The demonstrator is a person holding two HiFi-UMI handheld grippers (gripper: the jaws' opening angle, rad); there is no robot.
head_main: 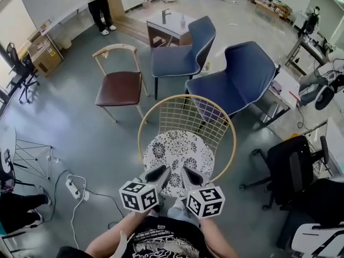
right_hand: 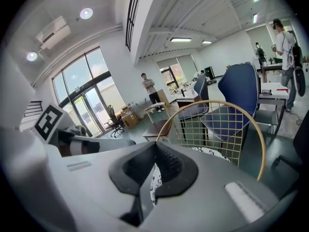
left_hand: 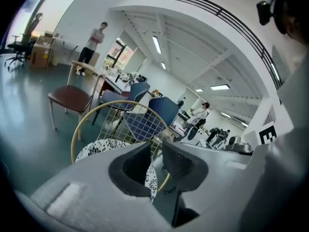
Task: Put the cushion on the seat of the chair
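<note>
The round white cushion with a black flower print (head_main: 180, 155) lies flat on the seat of the gold wire chair (head_main: 185, 117), right in front of me. Neither gripper touches it. My left gripper (head_main: 161, 172) hovers over the cushion's near edge; in the left gripper view (left_hand: 155, 146) its jaws stand a narrow gap apart with nothing between them, and the cushion (left_hand: 96, 146) shows below. My right gripper (head_main: 187, 173) hangs beside it. In the right gripper view (right_hand: 155, 146) its tips meet and hold nothing, with the cushion (right_hand: 212, 152) beyond them.
Two blue chairs (head_main: 236, 79) stand behind the wire chair, and a brown wooden chair (head_main: 119, 87) stands at the left. A black office chair (head_main: 293, 163) is at the right. A power strip with a cable (head_main: 75, 188) lies on the floor at the left. A person (head_main: 99, 7) stands far back.
</note>
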